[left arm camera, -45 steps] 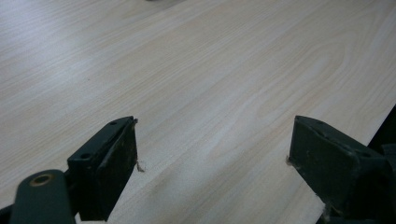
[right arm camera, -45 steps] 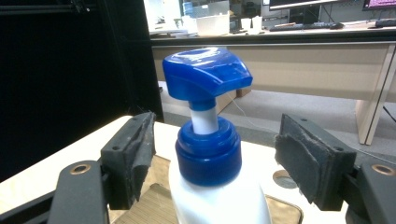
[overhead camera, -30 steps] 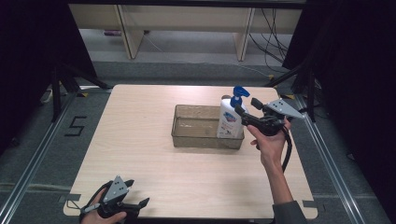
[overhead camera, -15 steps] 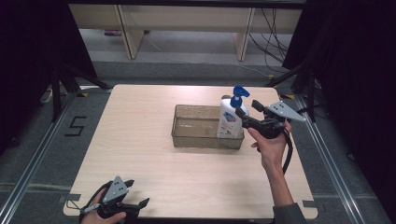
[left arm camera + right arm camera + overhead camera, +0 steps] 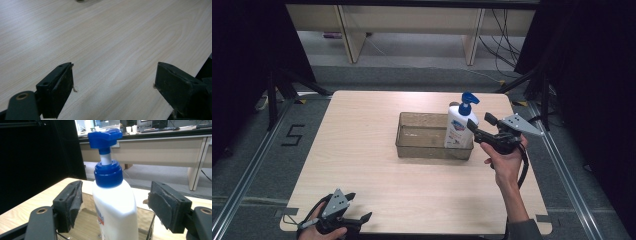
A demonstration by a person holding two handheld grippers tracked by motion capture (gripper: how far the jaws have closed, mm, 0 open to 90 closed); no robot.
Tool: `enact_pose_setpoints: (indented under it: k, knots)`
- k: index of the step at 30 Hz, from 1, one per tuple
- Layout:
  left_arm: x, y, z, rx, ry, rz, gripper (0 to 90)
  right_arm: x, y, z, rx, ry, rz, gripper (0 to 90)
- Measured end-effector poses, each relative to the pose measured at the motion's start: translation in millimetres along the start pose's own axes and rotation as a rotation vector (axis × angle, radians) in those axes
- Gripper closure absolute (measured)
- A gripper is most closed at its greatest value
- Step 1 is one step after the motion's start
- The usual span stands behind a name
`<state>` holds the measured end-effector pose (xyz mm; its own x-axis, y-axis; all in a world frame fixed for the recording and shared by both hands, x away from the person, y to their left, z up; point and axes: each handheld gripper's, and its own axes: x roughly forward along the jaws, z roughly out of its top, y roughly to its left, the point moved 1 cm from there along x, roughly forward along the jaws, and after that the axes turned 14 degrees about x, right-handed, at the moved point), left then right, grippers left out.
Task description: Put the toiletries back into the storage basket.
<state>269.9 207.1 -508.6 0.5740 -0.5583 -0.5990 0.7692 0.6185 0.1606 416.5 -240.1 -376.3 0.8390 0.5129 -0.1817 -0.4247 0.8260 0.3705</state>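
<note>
A white pump bottle (image 5: 459, 129) with a blue pump head stands upright at the right end of a clear rectangular bin (image 5: 412, 151) in the middle of the table. My right gripper (image 5: 480, 123) hovers level just right of the bottle, and it is open. In the right gripper view the bottle (image 5: 115, 205) rises between the two jaws of the right gripper (image 5: 113, 203), with a gap on each side and neither pad touching it. My left gripper (image 5: 358, 206) rests near the table's front left edge. In its own view the left gripper (image 5: 113, 82) stands open over bare wood.
The light wooden table (image 5: 362, 135) ends close to the left gripper at the front edge. Wooden desk legs (image 5: 474, 35) and cables lie on the floor beyond the far edge. Dark curtains flank both sides.
The right hand has shifted only slightly beside the bottle. The bottle, the bin and the left gripper have stayed where they were.
</note>
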Motion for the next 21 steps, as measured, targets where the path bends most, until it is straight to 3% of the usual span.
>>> enact_pose_setpoints:
  k: [2,4,7,21]
  knots:
    - [-0.9,1.1,-0.3,0.014,0.012,-0.001,14.8,-1.0,0.9,-1.0,0.008,0.001,0.006,27.5]
    - [0.4,-0.2,0.1,-0.006,-0.010,-0.002,14.8,-2.1,0.6,-1.4,-0.002,-0.002,0.006,27.5]
    - [-0.4,0.7,-0.2,0.007,0.000,-0.004,14.8,-3.0,1.7,-3.1,0.014,0.001,0.009,27.5]
    - [-0.7,0.8,-0.4,0.003,-0.003,-0.003,14.8,-5.9,7.4,-7.9,-0.007,0.019,0.022,27.4]
